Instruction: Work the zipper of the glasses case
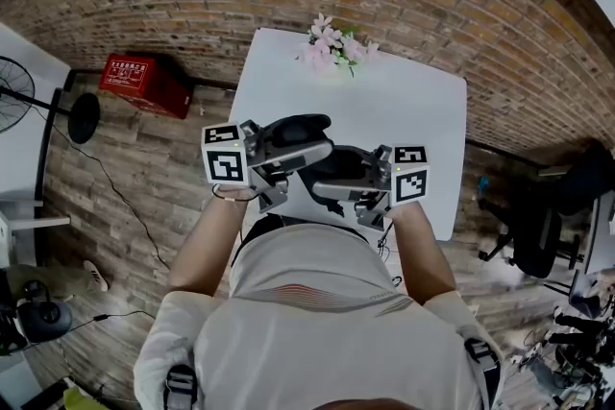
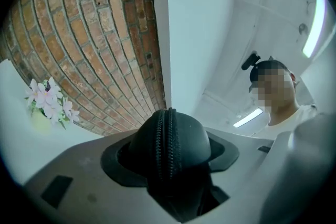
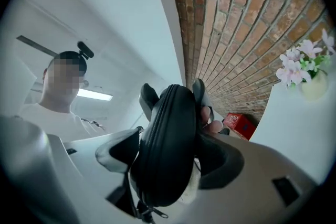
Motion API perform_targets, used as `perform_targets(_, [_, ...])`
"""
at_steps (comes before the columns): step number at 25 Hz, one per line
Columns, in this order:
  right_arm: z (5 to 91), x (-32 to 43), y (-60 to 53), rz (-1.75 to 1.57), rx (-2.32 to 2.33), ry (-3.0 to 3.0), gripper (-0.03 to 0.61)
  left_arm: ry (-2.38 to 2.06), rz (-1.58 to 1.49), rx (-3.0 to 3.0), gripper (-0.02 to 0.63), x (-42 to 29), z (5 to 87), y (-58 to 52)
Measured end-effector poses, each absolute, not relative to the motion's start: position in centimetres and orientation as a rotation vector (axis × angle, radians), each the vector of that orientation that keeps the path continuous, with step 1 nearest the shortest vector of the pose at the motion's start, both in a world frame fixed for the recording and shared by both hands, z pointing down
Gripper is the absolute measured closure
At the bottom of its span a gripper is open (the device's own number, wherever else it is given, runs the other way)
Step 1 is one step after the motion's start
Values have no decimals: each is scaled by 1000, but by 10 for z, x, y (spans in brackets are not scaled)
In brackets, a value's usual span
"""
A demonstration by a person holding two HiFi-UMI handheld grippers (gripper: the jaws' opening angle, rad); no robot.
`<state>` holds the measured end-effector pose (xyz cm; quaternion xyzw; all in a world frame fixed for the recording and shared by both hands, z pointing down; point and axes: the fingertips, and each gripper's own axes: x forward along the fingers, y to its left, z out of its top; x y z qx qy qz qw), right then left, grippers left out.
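So the left gripper (image 2: 171,157) is clamped on one end of the black glasses case (image 1: 300,132), held up over the near edge of the white table (image 1: 423,101), zipper (image 2: 169,139) looking closed, while the right gripper (image 3: 169,161) sits loose around the other end.
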<state>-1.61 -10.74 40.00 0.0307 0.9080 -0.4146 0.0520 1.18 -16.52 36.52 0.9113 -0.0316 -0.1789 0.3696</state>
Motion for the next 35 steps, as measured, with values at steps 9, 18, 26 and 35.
perform_targets(9, [400,5,-122,-1184,-57,2761,170,-134,-556,2303,339,-17,362,-177])
perform_targets(18, [375,51,-160,-812,-533,2784,301,-164,-844,2159,341,-62,342,-196])
perform_targets(26, [369,43,-146,-332,-726,2990,422,-84,-1038,1971,345,-81,320,-206])
perform_targets(35, [345,8,-123,27,-776,3001,421,-178,-1159,1849,347,-93,316,-228])
